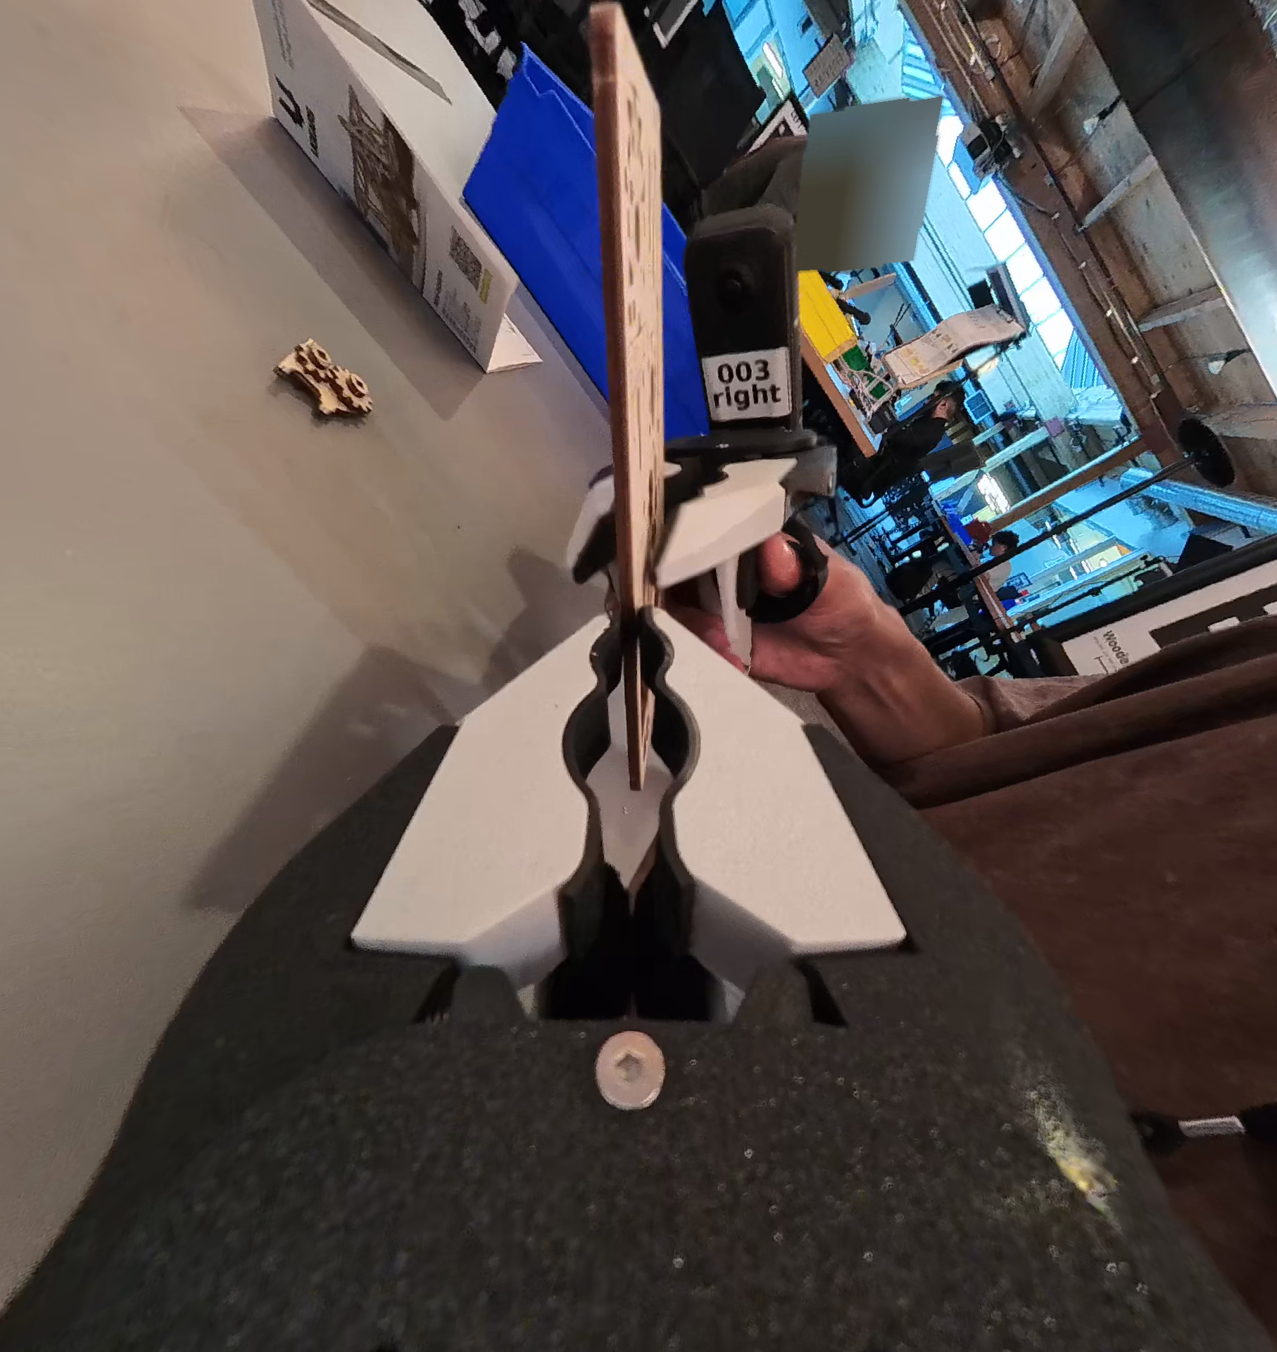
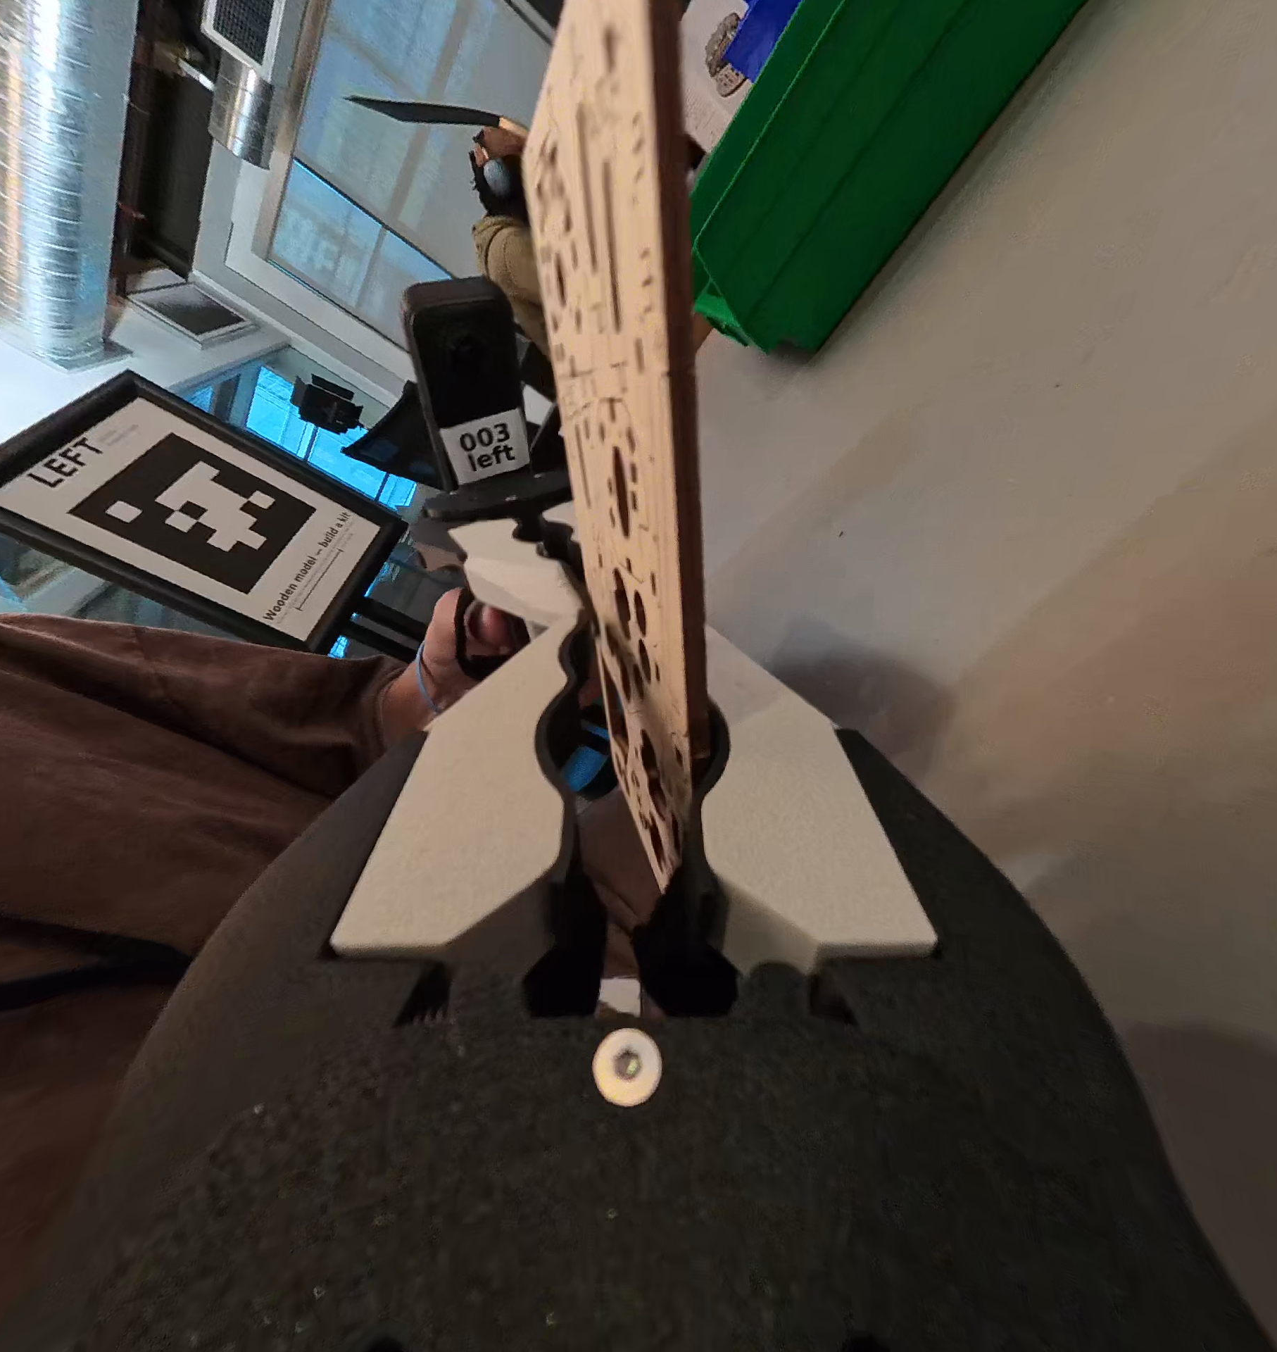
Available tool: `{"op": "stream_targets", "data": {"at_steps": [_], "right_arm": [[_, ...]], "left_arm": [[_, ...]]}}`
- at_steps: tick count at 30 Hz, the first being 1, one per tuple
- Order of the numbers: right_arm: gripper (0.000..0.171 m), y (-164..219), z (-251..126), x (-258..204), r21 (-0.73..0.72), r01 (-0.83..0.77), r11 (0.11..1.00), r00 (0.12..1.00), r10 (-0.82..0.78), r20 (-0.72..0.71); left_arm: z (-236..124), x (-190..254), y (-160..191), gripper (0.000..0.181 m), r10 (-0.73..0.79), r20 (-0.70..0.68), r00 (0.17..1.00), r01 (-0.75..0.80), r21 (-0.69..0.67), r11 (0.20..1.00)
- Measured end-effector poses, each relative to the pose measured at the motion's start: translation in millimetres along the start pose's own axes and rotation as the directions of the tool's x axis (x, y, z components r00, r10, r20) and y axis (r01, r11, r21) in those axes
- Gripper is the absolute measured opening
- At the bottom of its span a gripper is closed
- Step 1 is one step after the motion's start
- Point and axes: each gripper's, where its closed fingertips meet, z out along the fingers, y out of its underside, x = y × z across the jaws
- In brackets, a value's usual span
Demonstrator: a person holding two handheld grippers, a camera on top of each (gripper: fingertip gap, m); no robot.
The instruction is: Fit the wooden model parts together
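A thin laser-cut wooden sheet (image 1: 632, 293) with many cut-out parts stands edge-on between both grippers above the grey table (image 1: 145, 512). My left gripper (image 1: 634, 633) is shut on the sheet's near edge. The right gripper (image 1: 624, 541) clamps the same sheet just beyond it. In the right wrist view the sheet (image 2: 613, 293) shows its perforated face, tilted, and lies against the right-hand finger of my right gripper (image 2: 646, 644). The left gripper (image 2: 573, 578) grips it farther along. A small assembled wooden gear piece (image 1: 325, 380) lies on the table to the left.
A white kit box (image 1: 387, 183) and a blue bin (image 1: 548, 219) stand at the table's far side. A green bin (image 2: 840, 183) sits on the table (image 2: 1023, 512). A framed marker sign (image 2: 182, 505) stands at left. The person's hand (image 1: 804, 629) and brown sleeve are close by. The tips of both grippers are at nearly the same place. The small assembled wooden gear piece (image 1: 325, 380) sits 15 centimetres or so from the ends of my right fingers.
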Motion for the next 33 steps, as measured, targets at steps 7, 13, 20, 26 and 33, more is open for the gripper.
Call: {"op": "stream_targets", "data": {"at_steps": [7,13,20,26,33], "right_arm": [[0.02,3,1,3,-0.01,-0.009,1.0,1.0,0.008,-0.019],[0.015,6,1,5,-0.033,0.016,0.999,0.999,-0.017,-0.041],[0.018,6,1,10,-0.016,0.069,0.997,0.992,-0.071,-0.105],[0.023,-7,-6,8,0.066,-0.08,0.995,0.997,0.081,-0.011],[0.022,-2,-3,7,0.031,-0.042,0.999,0.998,0.043,-0.035]], "left_arm": [[0,0,0,0.002,0.003,0.005,1.0,-0.003,0.004,1.0],[0,-3,3,0.002,0.025,0.038,0.999,-0.024,-0.009,1.0],[2,-7,5,0.002,0.037,0.056,0.998,-0.036,-0.006,0.999],[10,-2,5,0.002,0.051,0.039,0.998,-0.05,-0.018,0.999],[7,-3,1,0.002,0.034,0.034,0.999,-0.034,0.0,0.999]]}}
